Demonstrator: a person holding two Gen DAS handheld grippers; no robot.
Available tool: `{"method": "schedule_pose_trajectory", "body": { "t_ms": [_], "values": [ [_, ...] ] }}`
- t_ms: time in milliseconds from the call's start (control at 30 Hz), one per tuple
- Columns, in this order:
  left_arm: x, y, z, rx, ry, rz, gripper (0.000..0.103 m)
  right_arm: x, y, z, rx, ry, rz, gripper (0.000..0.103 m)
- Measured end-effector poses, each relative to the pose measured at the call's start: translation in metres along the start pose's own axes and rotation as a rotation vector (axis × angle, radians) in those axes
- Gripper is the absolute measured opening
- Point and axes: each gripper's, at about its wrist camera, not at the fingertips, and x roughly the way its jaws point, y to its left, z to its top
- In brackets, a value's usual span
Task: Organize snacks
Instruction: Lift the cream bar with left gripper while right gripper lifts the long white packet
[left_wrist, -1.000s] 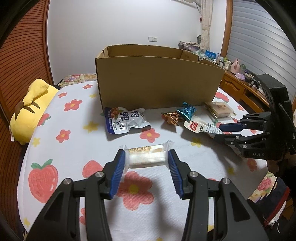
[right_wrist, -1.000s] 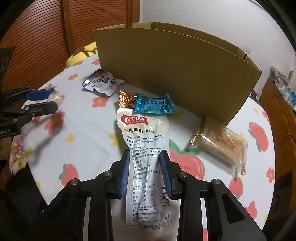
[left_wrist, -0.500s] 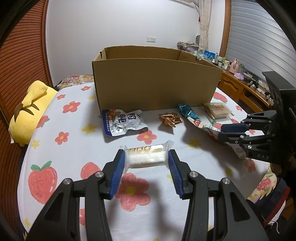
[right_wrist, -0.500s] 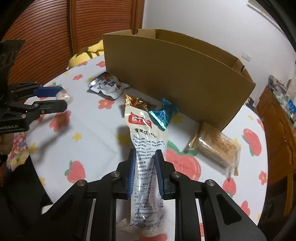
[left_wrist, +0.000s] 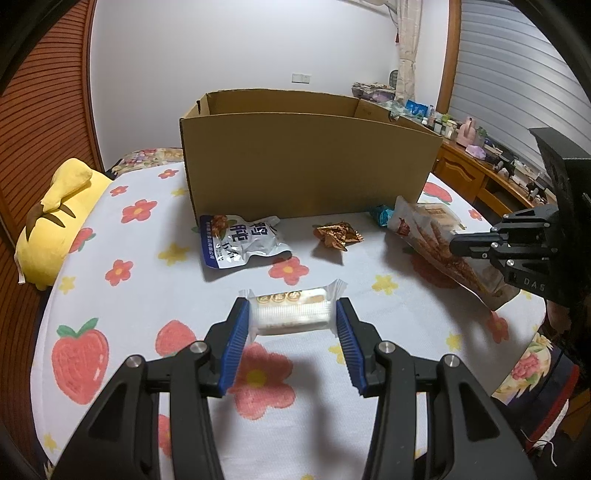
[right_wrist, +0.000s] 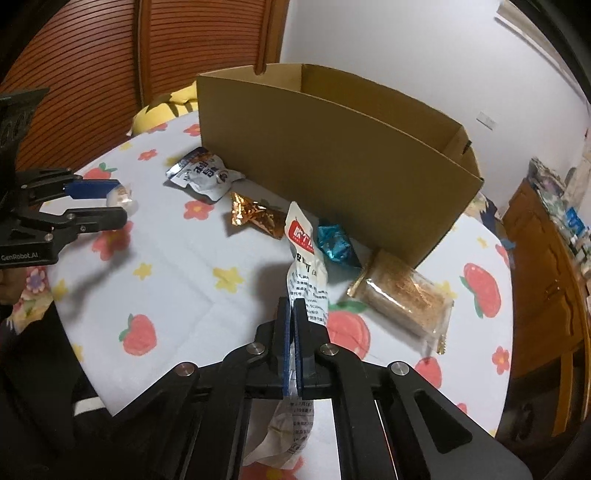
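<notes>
Now | claws holding: 2 packets | loose packets: 4 (right_wrist: 202, 174) | boxes: 1 (left_wrist: 306, 162)

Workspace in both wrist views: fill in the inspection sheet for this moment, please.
Surface: round table under a white cloth printed with strawberries and flowers.
Job's things: open cardboard box at the back; in front of it a silver pouch, gold wrapper, blue wrapper and clear cracker pack.
Grippers: left gripper grips a small white cake pack by its ends; right gripper is shut on a long white pouch, lifted off the cloth.
Clutter: yellow plush toy at the table's edge.
Cables: nothing seen.
Surroundings: wooden slatted wall, white wall, a wooden sideboard crowded with small items.
</notes>
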Motion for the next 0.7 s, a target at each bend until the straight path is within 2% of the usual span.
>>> {"method": "schedule_pose_trajectory", "body": {
  "t_ms": [433,700],
  "values": [
    [-0.006,-0.009,0.015,0.016,-0.026,-0.012,0.047,-0.022,0.003,0.010,-0.006,-0.052,0.003,0.000],
    [-0.020,-0.021,0.053,0.061,-0.093,-0.028,0.047,-0.060,0.001,0.037,-0.028,-0.140,-0.019,0.000]
  ]
}}
